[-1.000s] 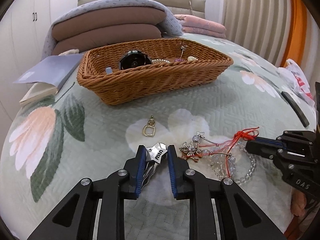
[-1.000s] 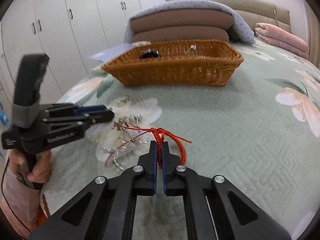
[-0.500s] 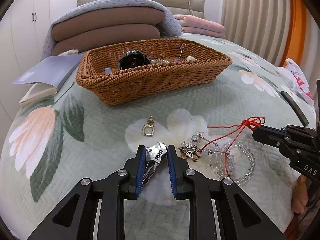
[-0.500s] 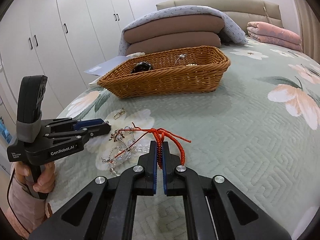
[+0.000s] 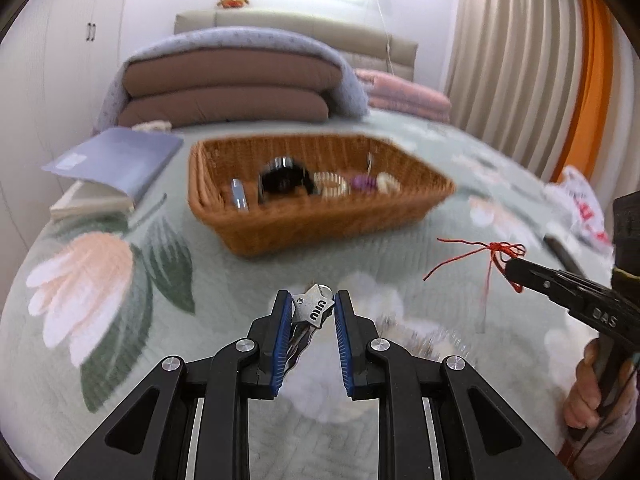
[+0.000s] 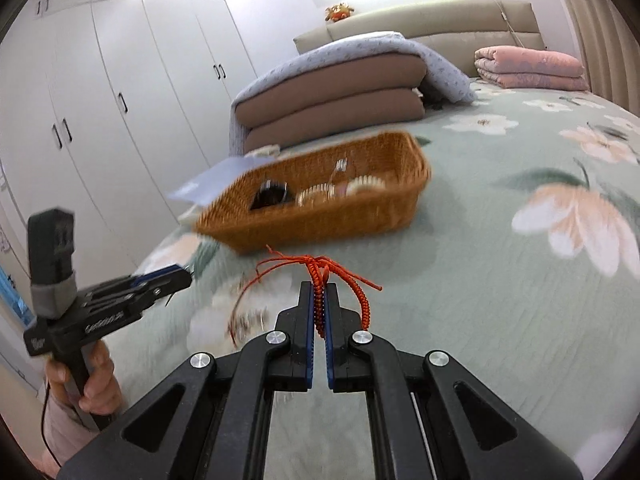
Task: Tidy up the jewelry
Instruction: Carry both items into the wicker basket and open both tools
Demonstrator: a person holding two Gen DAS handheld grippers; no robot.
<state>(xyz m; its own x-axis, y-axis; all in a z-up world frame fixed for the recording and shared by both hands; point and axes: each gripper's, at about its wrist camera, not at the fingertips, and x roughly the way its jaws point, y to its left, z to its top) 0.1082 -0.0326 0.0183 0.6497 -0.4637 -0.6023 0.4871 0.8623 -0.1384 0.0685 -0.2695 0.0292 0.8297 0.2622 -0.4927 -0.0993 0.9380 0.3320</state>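
My left gripper [image 5: 311, 307] is shut on a silver hair clip [image 5: 313, 309] and holds it above the bedspread. My right gripper [image 6: 319, 294] is shut on the red knotted cord [image 6: 318, 280] of a clear bead bracelet, whose beads [image 6: 250, 318] hang blurred below it. The cord also shows in the left wrist view [image 5: 498, 251] at the right gripper's tips. The wicker basket [image 5: 320, 216] lies ahead in both views [image 6: 320, 216], with a black watch [image 5: 282, 180], a pearl bracelet [image 5: 330, 188] and other pieces inside.
A blue book [image 5: 120, 160] lies left of the basket on the floral bedspread [image 5: 100, 280]. Folded brown cushions under a grey blanket [image 5: 232, 92] sit behind it. A plastic bag [image 5: 580, 196] lies at the right edge. White wardrobes [image 6: 100, 100] stand left.
Both grippers have risen off the bedspread and moved toward the basket. The right gripper lifted the bracelet by its red cord; the left carries the clip up.
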